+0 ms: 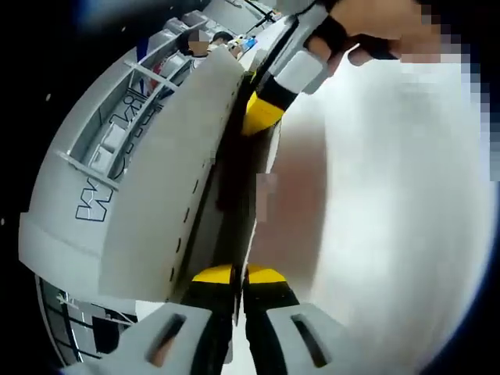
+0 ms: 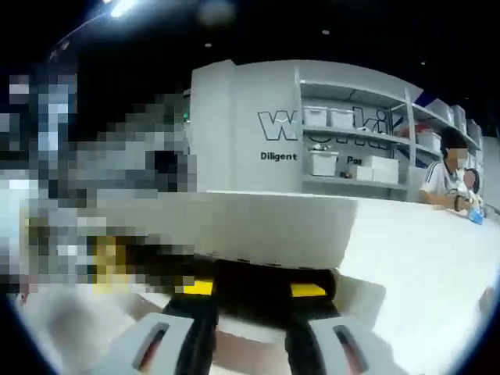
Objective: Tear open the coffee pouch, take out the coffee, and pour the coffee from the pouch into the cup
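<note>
While your left claw [image 1: 240, 275] sits at the bottom of the left gripper view, its two yellow tips are squeezed nearly together on the near edge of the coffee pouch [image 1: 172, 172]. That's a pinch on the pouch. The pouch runs away from that claw as a long pale panel with a dark strip along its right side. A line of small slots follows that edge.

At the far end, your right claw [image 1: 262, 113] comes in from the top. Its yellow tip is right at the pouch's far edge and your gloved hand [image 1: 367, 27] is behind it.

From the right gripper view, the right claw [image 2: 251, 289] has its yellow tips standing apart with a dark band between them. The pouch [image 2: 258, 223] is a wide white panel just past them. Honestly can't tell whether that claw is clamped on it or only up against it.

On room to move, the white tabletop [image 2: 422, 250] spreads wide and bare to the right of the pouch. Well beyond, a person [image 2: 445, 180] sits at its far right edge. Further back stands a grey wall [image 2: 234, 125] with lettering, beside a shelf unit [image 2: 351, 148] holding white bins. The left side of that view is too blurred to read.
</note>
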### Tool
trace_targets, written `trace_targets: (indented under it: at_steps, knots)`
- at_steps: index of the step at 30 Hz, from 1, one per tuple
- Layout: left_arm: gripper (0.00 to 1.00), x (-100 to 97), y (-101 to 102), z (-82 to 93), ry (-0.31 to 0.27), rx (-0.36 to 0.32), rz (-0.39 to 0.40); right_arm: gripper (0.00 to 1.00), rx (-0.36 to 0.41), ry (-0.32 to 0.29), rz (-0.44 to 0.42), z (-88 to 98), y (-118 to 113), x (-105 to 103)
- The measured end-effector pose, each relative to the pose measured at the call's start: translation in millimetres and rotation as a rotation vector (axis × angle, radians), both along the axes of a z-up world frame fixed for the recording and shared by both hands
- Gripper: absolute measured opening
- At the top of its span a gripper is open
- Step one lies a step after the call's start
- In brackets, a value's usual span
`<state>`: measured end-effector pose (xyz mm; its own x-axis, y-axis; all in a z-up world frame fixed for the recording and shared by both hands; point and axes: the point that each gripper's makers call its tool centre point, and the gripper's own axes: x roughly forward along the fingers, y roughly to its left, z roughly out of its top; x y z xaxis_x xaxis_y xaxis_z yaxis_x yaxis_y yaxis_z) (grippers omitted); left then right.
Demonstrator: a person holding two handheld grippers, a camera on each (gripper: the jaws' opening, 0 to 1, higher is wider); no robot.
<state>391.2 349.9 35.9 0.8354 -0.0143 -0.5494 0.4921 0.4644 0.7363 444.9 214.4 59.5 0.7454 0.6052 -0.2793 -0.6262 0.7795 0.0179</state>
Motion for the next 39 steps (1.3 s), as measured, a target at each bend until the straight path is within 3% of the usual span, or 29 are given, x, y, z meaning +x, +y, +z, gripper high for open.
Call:
trace_targets:
  at_steps: [6,11,18,22,27,31,35,39]
  knots:
    - [0.06,-3.7,1.2,-1.8,0.002,-0.006,0.003,0.34,0.031,0.004,-0.015,8.7,-24.5,-20.0]
    - [0.06,-9.8,-0.8,-0.8,0.002,-0.004,0.005,0.34,-0.012,-0.014,-0.033,10.0,-33.9,-9.3]
    - [0.06,-14.4,-4.8,-0.4,0.005,-0.006,0.002,0.35,-0.059,-0.021,-0.026,3.7,-27.6,2.5]
    - [0.06,-15.0,-5.1,0.2,0.007,0.001,0.002,0.36,-0.136,-0.025,0.013,-5.6,-20.5,1.5]
    - [0.06,-13.0,-5.0,-1.6,0.014,-0.007,0.002,0.36,-0.092,0.068,0.100,-9.4,-12.2,-6.0]
    - [0.06,-13.6,-5.6,0.0,0.011,-0.003,0.002,0.36,-0.121,0.077,0.126,-5.2,-13.7,4.0]
    - [0.06,-13.7,-8.1,0.6,0.009,0.004,-0.002,0.36,-0.121,0.095,0.109,-2.4,-13.1,3.9]
    - [0.06,-13.1,-11.1,-1.2,0.012,0.018,-0.007,0.44,-0.123,0.107,0.041,-4.2,-9.9,4.1]
